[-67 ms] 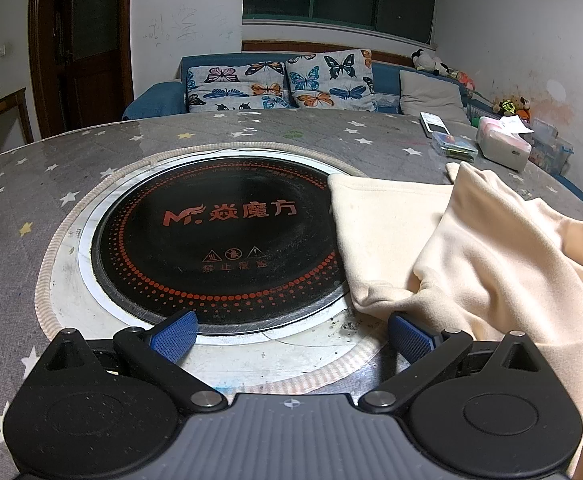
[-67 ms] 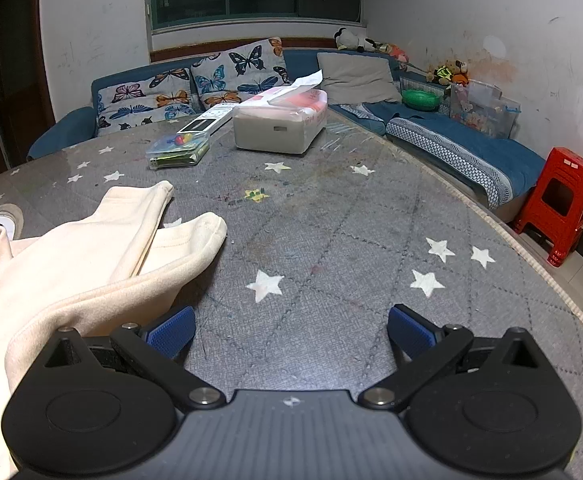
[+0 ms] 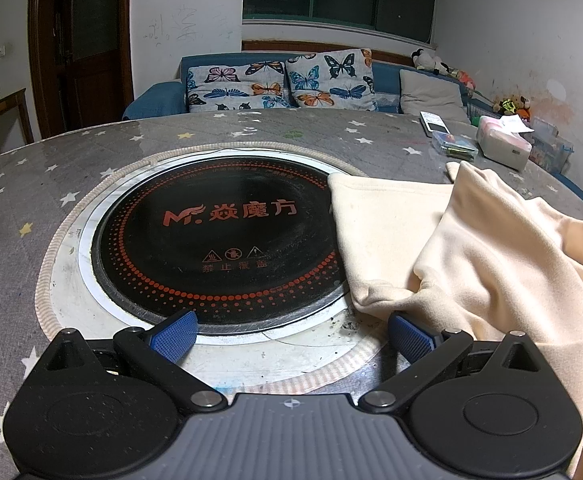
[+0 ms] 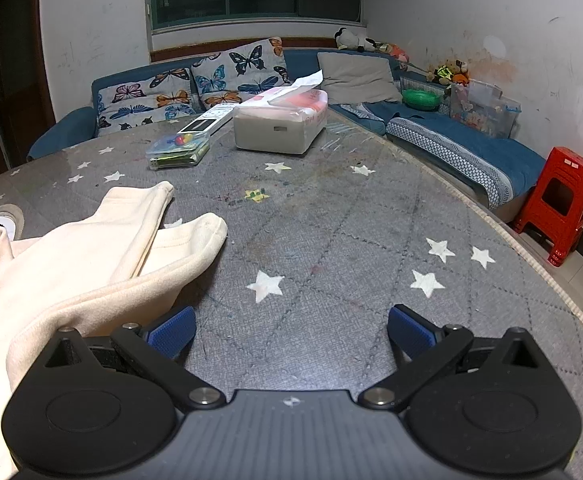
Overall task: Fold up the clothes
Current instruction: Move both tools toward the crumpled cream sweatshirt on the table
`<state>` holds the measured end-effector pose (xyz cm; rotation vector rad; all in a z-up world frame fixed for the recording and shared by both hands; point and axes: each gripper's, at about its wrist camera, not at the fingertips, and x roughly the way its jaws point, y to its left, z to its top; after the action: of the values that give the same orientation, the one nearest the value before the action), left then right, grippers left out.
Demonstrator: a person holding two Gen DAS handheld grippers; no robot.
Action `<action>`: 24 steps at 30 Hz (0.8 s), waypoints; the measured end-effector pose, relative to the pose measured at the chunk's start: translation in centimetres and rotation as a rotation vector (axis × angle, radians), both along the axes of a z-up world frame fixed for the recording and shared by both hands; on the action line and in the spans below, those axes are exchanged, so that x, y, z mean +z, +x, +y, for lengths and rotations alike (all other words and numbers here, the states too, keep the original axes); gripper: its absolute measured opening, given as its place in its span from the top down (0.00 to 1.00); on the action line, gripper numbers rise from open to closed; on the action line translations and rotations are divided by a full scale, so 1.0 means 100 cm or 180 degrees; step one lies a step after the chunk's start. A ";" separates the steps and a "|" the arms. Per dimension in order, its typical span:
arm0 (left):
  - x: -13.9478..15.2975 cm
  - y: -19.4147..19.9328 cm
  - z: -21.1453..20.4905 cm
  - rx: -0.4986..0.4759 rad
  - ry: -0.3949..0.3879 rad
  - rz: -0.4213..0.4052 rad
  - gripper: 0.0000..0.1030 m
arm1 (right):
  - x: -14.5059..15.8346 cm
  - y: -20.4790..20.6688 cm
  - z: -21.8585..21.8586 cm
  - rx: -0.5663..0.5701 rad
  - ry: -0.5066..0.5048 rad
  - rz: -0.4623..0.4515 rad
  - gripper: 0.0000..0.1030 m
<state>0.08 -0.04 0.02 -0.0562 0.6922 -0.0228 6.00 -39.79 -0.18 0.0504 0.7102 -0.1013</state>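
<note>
The left gripper is wide open with nothing in it. The cream shirt lies just to its right. The right gripper is wide open too, with the shirt on its left.

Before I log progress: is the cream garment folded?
Not neatly: the cream garment lies rumpled, layers bunched, a sleeve trailing onto the table.

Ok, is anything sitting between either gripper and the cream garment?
Nothing visible. The cream garment lies right beside the open left gripper and the open right gripper; only bare table lies between.
</note>
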 end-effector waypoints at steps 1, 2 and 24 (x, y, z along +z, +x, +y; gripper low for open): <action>0.000 0.000 0.000 0.0000 -0.0001 0.0000 0.00 | 0.001 -0.001 0.000 0.0008 0.0003 -0.0004 0.00; 0.000 0.000 0.001 -0.0001 -0.0002 0.0000 0.00 | 0.001 -0.003 -0.001 0.0016 0.0006 -0.0007 0.00; 0.014 -0.013 -0.009 0.0113 0.0045 0.0049 0.00 | 0.046 -0.076 0.019 0.0609 -0.0023 -0.0255 0.00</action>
<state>-1.23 -0.97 1.46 -0.0550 0.7065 0.0165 -1.61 -37.92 4.41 -0.0206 0.6313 0.0810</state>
